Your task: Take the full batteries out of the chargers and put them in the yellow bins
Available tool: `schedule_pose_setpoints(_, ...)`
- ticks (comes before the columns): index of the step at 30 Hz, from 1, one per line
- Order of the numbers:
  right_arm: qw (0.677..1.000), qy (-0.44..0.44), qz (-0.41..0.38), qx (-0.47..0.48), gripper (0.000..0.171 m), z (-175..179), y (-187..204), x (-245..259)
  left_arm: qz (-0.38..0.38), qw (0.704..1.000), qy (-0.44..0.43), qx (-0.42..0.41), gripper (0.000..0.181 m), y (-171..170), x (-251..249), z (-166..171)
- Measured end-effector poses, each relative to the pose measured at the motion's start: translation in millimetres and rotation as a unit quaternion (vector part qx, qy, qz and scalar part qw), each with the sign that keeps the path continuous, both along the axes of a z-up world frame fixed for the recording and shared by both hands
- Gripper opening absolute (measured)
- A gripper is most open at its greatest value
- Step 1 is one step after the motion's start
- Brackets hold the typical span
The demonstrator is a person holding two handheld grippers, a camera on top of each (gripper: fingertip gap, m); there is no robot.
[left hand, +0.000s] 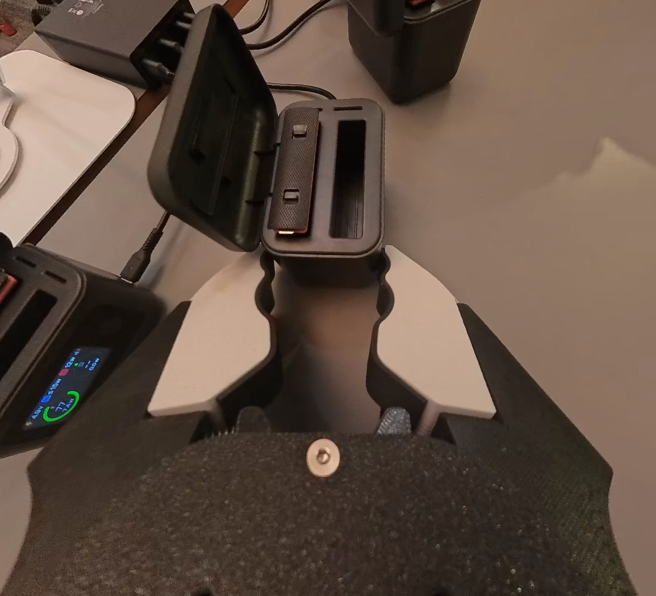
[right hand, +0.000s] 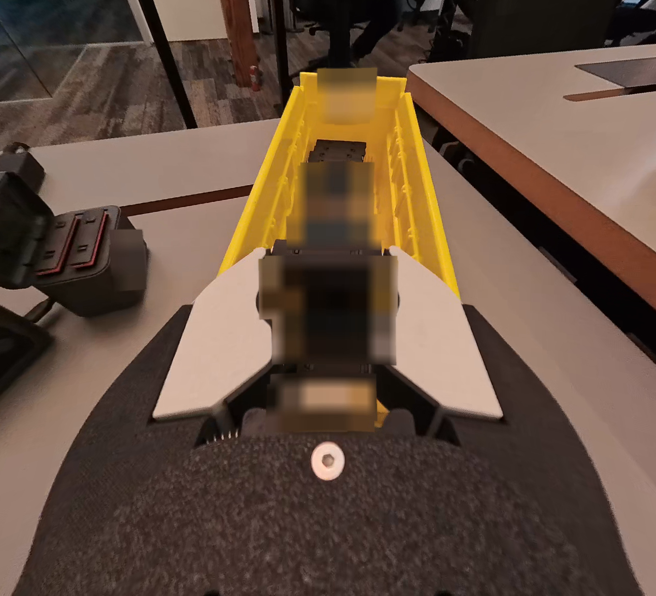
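Note:
In the left wrist view my left gripper [left hand: 324, 261] is closed on the sides of a black charger [left hand: 372, 188] whose lid [left hand: 213, 131] stands open. One textured black battery [left hand: 294, 170] sits in its left slot. The right slot [left hand: 349, 177] is empty. In the right wrist view my right gripper [right hand: 326, 253] is shut on a black battery [right hand: 337, 309], partly hidden by mosaic patches, and holds it over the near end of a long yellow bin [right hand: 422, 195]. More black batteries [right hand: 340, 149] lie deeper in the bin.
A second charger [left hand: 419, 46] with two batteries stands at the back right, and a third [left hand: 53, 348] with a lit screen at the near left. A black power hub [left hand: 106, 21] with cables sits at the back left. In the right wrist view a charger [right hand: 92, 259] stands left of the bin. Across from one pair of fingers to the other is roughly 40 centimeters.

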State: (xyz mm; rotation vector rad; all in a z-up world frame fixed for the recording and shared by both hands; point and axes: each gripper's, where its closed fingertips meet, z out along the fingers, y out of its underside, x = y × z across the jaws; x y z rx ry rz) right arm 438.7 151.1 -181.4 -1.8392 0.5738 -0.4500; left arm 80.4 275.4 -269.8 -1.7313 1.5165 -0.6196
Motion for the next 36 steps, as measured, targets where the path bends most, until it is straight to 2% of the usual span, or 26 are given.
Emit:
schedule_pose_setpoints(11, 0.998, 0.035, 0.016, -0.042, 0.059, -16.8, -14.5, -12.7, -0.001, 1.0, 0.0, 0.001, 0.056, -0.2, -0.1, 0.1)
schedule_pose_setpoints(16, 0.999, 0.026, 0.028, -0.037, 0.062, -4.7, -21.1, -19.4, -0.001, 1.0, 0.0, 0.0, 0.056, -0.2, -0.1, 0.1)
schedule_pose_setpoints(20, 0.999, -0.006, 0.04, 0.02, 0.062, 31.1, -24.1, -33.7, -0.001, 1.0, 0.0, 0.0, 0.056, -0.3, -0.1, 0.1)
schedule_pose_setpoints(23, 0.994, -0.037, 0.09, 0.051, 0.063, 62.7, -12.8, -70.2, -0.001, 1.0, 0.0, 0.0, 0.056, -0.3, -0.1, 0.1)
schedule_pose_setpoints(26, 0.982, -0.036, 0.18, 0.045, 0.064, 73.0, 12.5, -130.6, -0.001, 1.0, 0.0, 0.001, 0.056, -0.3, -0.1, 0.0)
schedule_pose_setpoints(31, 0.944, -0.004, 0.33, 0.013, 0.064, 55.8, 58.1, -245.2, -0.001, 1.0, 0.0, 0.002, 0.056, -0.2, -0.1, 0.1)
schedule_pose_setpoints(36, 0.919, 0.012, 0.393, -0.027, 0.069, 26.3, 94.7, -312.8, -0.004, 1.0, 0.0, 0.001, 0.058, -1.1, 0.1, 0.2)
